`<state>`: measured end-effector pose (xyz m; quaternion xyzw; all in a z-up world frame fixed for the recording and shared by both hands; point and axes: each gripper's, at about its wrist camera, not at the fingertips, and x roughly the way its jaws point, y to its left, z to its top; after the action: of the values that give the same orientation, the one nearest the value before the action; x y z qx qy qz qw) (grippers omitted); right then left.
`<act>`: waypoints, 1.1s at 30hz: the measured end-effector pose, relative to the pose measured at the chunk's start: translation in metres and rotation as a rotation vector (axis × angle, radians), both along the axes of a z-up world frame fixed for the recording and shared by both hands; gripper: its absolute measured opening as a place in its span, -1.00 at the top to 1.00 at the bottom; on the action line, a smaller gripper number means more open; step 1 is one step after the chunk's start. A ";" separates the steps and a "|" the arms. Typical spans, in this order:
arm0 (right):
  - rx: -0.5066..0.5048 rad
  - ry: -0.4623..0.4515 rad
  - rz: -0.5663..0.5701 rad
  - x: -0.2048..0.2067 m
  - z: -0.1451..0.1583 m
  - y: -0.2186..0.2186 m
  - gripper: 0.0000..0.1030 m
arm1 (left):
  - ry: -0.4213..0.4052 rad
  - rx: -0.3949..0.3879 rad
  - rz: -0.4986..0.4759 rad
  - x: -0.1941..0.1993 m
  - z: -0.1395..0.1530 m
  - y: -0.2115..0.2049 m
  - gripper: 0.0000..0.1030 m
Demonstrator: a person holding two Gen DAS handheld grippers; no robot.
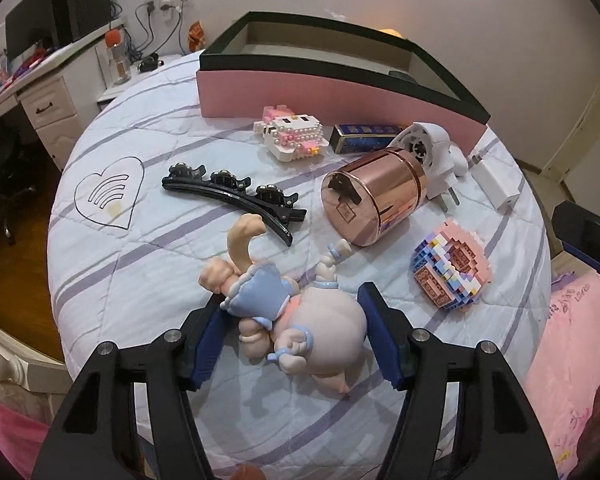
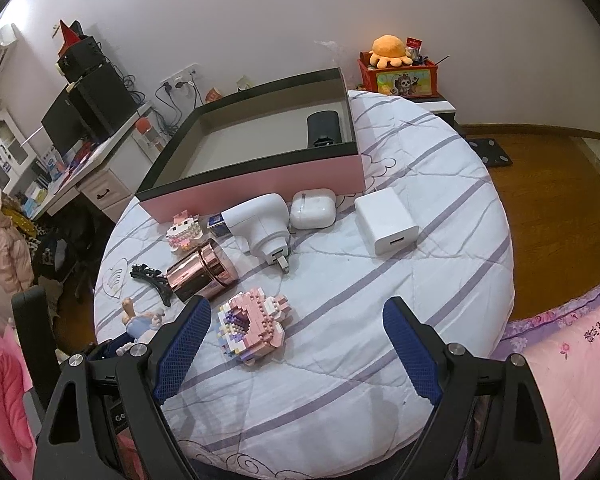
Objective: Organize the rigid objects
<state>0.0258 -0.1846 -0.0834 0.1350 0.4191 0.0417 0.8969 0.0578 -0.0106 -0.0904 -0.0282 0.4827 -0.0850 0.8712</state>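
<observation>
A doll figurine (image 1: 300, 316) in a blue dress lies on the quilt between the pads of my left gripper (image 1: 296, 328), which straddles it with jaws open; contact is not clear. Beyond it lie a black hair clip (image 1: 236, 196), a rose-gold canister (image 1: 372, 196), a pink brick model (image 1: 452, 268) and a white-pink brick figure (image 1: 296, 134). My right gripper (image 2: 296, 340) is open and empty above the quilt, just right of the pink brick model (image 2: 252, 328). The pink box (image 2: 260, 184) with a black rim stands open at the back, holding a dark case (image 2: 323, 128).
A white plug adapter (image 2: 260, 224), an earbud case (image 2: 313, 208), a white charger (image 2: 386, 220) and a blue box (image 1: 364, 138) lie near the pink box. A desk (image 2: 96, 176) stands at the left. Wood floor (image 2: 548, 208) lies right of the bed. A pink pillow (image 2: 572, 360) is at the right.
</observation>
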 end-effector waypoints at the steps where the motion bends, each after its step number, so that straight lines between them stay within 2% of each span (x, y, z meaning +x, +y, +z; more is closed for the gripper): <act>1: -0.001 0.000 0.000 0.000 0.000 0.000 -0.73 | 0.000 0.002 -0.003 0.001 0.000 0.000 -0.25; 8: -0.002 0.003 -0.007 0.001 0.000 0.000 -0.73 | -0.007 0.013 -0.004 -0.001 0.009 0.004 -0.25; 14: -0.005 -0.006 -0.001 0.010 0.005 0.002 -0.73 | -0.054 0.003 -0.012 0.012 0.039 0.005 -0.25; 19: -0.009 -0.034 -0.005 0.032 0.017 0.000 -0.73 | -0.108 -0.003 -0.018 0.050 0.068 0.004 -0.26; 26: -0.009 -0.057 -0.020 0.075 0.028 -0.006 -0.73 | -0.200 0.004 -0.014 0.131 0.101 -0.004 -0.21; 30: -0.004 -0.047 -0.024 0.096 0.025 -0.008 -0.73 | -0.190 0.023 -0.024 0.176 0.092 -0.011 -0.21; 33: -0.007 -0.027 -0.019 0.108 0.020 -0.006 -0.73 | -0.131 0.011 -0.025 0.194 0.074 -0.010 -0.18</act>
<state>0.1340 -0.1911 -0.0631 0.1352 0.4057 0.0335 0.9033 0.2520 -0.0209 -0.0168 -0.0118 0.4253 -0.0952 0.9000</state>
